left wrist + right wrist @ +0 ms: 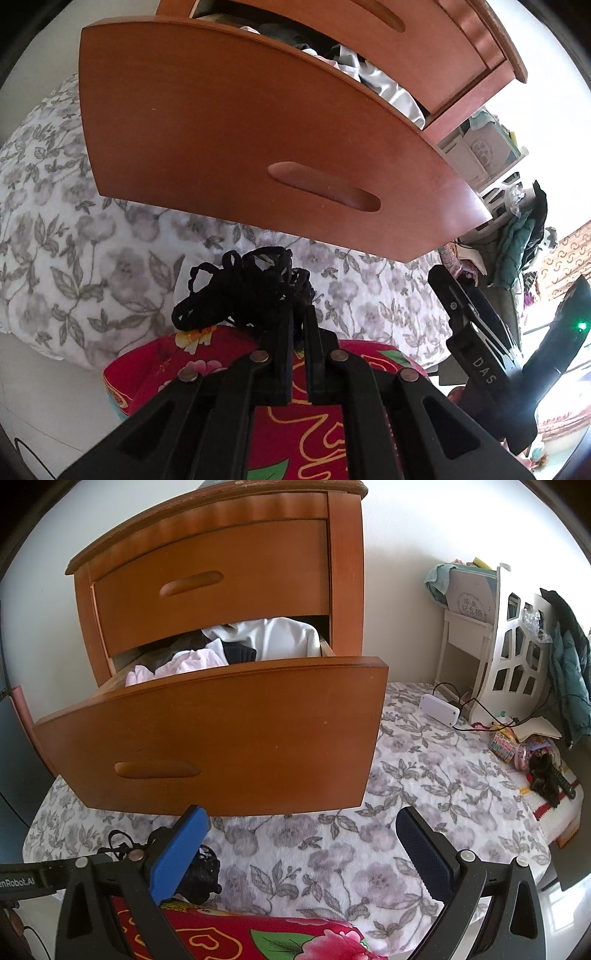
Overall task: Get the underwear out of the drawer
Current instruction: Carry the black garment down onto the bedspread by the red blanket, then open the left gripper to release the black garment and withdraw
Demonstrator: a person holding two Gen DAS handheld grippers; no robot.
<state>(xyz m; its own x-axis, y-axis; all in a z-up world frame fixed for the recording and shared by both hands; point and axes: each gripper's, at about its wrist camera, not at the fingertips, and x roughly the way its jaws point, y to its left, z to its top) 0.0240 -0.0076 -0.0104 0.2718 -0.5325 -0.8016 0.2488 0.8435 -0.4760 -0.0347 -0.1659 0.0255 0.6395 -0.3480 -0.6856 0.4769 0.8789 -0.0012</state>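
L gripper (299, 317) clenched on black lacy underwear (243, 288) below open wooden drawer (229, 129): lower onto floral bedspread (74, 240) w/o snagging, then release; R gripper (303, 849) open, empty.

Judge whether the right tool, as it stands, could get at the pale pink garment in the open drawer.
Probably yes: the right tool is open and empty, the drawer is pulled out, and the pink garment lies on top, uncovered. It would have to rise over the drawer front.

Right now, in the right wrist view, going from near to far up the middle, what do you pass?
Red floral cloth → grey floral bedspread → pulled-out lower drawer front → clothes in the drawer → closed upper drawer → nightstand top.
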